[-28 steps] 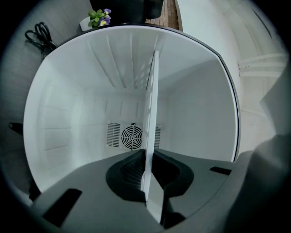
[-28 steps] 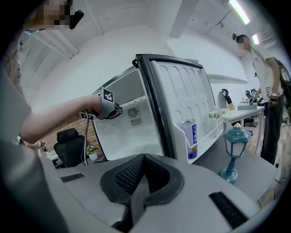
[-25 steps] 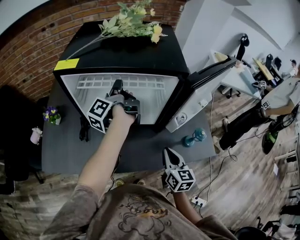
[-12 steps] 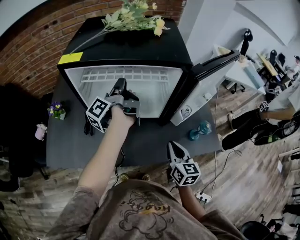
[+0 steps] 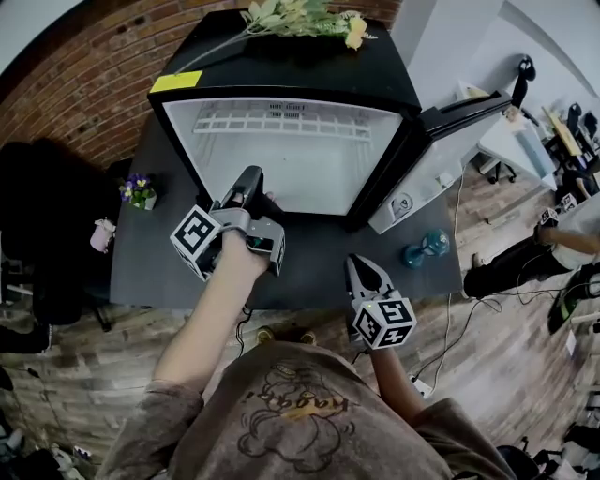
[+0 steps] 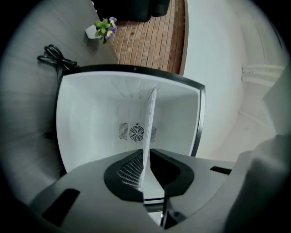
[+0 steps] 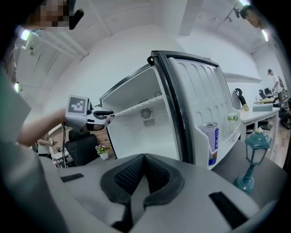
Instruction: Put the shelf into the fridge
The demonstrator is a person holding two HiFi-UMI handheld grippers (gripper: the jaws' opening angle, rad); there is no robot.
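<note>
The black fridge stands open with a white inside. The shelf is a thin white panel that I see edge-on in the left gripper view, running into the fridge toward the back vent. My left gripper is shut on the shelf's near edge, at the fridge opening. In the right gripper view the shelf reaches level from that gripper into the cabinet. My right gripper is shut on nothing and hangs low in front of the fridge.
The fridge door swings open to the right, with a can in its rack. A teal lantern stands on the grey platform. Flowers and a yellow note lie on top. Left are a small flower pot and a cable.
The head view has shifted, so the fridge sits higher in it. My left gripper with the shelf now shows lower in the fridge opening. The right gripper has hardly moved.
</note>
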